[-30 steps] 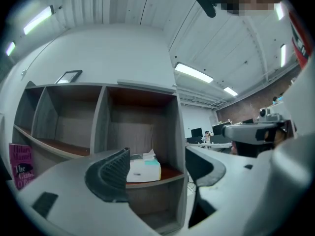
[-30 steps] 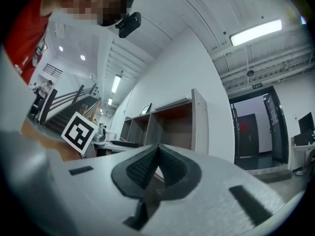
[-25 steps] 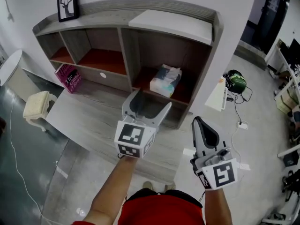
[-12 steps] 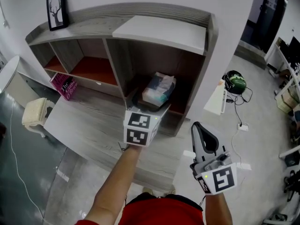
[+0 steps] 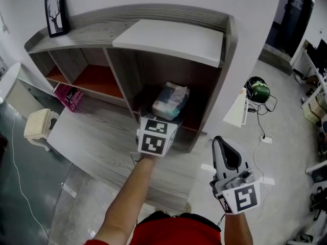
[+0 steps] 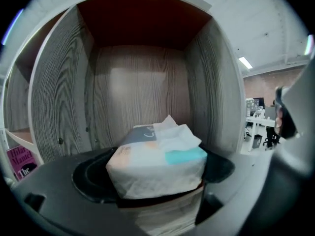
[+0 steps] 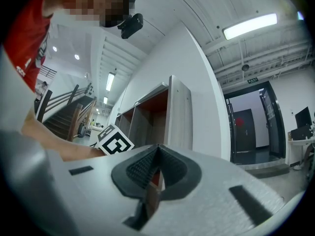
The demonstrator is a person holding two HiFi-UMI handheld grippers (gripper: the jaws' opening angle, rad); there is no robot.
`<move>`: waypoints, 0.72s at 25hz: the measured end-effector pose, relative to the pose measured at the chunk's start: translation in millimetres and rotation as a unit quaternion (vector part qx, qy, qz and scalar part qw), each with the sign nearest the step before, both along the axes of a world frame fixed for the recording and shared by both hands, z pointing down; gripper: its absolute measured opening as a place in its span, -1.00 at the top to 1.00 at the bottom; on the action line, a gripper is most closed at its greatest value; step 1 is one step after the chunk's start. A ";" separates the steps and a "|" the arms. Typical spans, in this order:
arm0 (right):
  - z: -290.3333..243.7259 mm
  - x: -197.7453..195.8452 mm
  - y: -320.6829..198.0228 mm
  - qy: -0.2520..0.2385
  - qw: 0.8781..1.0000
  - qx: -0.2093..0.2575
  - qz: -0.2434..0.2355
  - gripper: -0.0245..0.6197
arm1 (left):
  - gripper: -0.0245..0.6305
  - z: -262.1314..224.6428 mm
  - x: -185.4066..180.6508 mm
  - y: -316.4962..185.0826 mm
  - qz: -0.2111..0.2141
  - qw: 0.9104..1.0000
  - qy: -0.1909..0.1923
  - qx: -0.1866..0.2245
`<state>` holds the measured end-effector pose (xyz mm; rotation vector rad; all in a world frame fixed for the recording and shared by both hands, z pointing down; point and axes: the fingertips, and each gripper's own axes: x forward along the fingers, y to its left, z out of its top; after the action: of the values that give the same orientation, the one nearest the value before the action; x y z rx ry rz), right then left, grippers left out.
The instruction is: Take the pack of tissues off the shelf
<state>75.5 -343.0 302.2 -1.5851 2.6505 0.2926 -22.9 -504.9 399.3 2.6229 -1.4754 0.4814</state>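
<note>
Sitting in the shelf's (image 5: 97, 34) right-hand compartment: pack of tissues (image 5: 170, 100), flat on the red-brown compartment floor, roughly 12 o'clock of head-view centre. White wrap with a teal patch, and one tissue is pulled up out of the top.

Left tool (image 5: 159, 120) is at the compartment mouth, with the pack at its 12 o'clock. In the left gripper view the jaws are opening. The pack lies between them, one black pad on each side. There's a gap at the 9 o'clock pad and neither pad dents the wrap, so it's released, not grasping. The marker cube hides the jaw tips in the head view.

Right tool (image 5: 223, 144) is at 4 o'clock of head-view centre, well clear of the shelf. Its jaws are clenched together with nothing between the pads.

Compartment walls are grey woodgrain, and the ceiling is red-brown in the left gripper view. The open bay at 10 o'clock of the pack also has a red-brown floor.

A white panel (image 5: 173, 37) lies on the shelf top, above the pack's compartment. A framed deer picture (image 5: 53, 11) stands on the top at its far 10 o'clock end.

A pink book (image 5: 69, 96) leans at the shelf's 9 o'clock end, by the grey tabletop (image 5: 97, 142) that runs in front of the shelf.
</note>
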 end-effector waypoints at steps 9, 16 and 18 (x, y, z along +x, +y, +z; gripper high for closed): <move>5.8 8.3 -2.3 -0.005 1.000 -0.007 0.001 0.91 | -0.45 -2.3 -7.0 -1.2 -0.026 1.000 0.005 0.012; 8.4 7.9 1.7 -0.007 1.000 -0.009 -0.002 0.91 | -0.44 -14.5 -12.0 26.7 -0.021 0.998 0.022 0.048; 7.3 5.3 4.0 -0.008 1.000 -0.006 -0.006 0.91 | -0.44 -23.7 -14.9 39.6 -0.019 0.997 0.030 0.061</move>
<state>80.8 -339.0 309.5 -1.5667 2.6553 0.2619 -37.8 -465.3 375.6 2.6693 -1.5803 0.3151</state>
